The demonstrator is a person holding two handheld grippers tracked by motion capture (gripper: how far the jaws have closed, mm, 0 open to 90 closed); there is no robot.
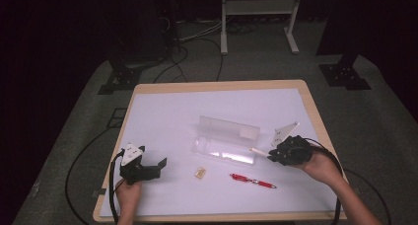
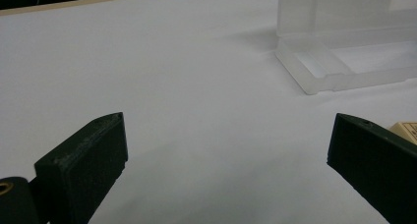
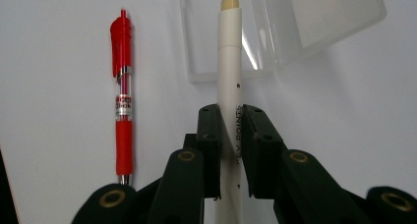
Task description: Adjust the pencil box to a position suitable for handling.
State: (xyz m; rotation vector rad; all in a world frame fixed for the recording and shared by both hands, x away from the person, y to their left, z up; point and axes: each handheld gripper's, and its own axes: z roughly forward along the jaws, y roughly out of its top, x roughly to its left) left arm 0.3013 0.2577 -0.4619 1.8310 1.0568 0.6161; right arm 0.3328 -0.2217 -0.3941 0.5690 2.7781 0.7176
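My right gripper (image 3: 230,111) is shut on a white pen (image 3: 230,62), which sticks out past the jaws toward an open clear plastic case (image 3: 275,27). In the high view the right gripper (image 1: 271,153) holds the white pen (image 1: 258,151) just off the right end of the clear case (image 1: 226,141). A red pen (image 1: 252,181) lies on the white sheet in front of the case, and it lies left of my jaws as the red pen (image 3: 123,96) in the right gripper view. My left gripper (image 1: 160,163) rests open at the table's left front, its jaws wide apart with nothing between them. The left gripper (image 2: 226,145) faces the clear case (image 2: 344,52).
A small tan eraser (image 1: 199,172) lies between the left gripper and the red pen; its corner, the eraser (image 2: 407,130), peeks past the right-hand jaw. The table (image 1: 217,86) has a wooden rim around the white sheet. Cables and stand feet lie on the floor behind.
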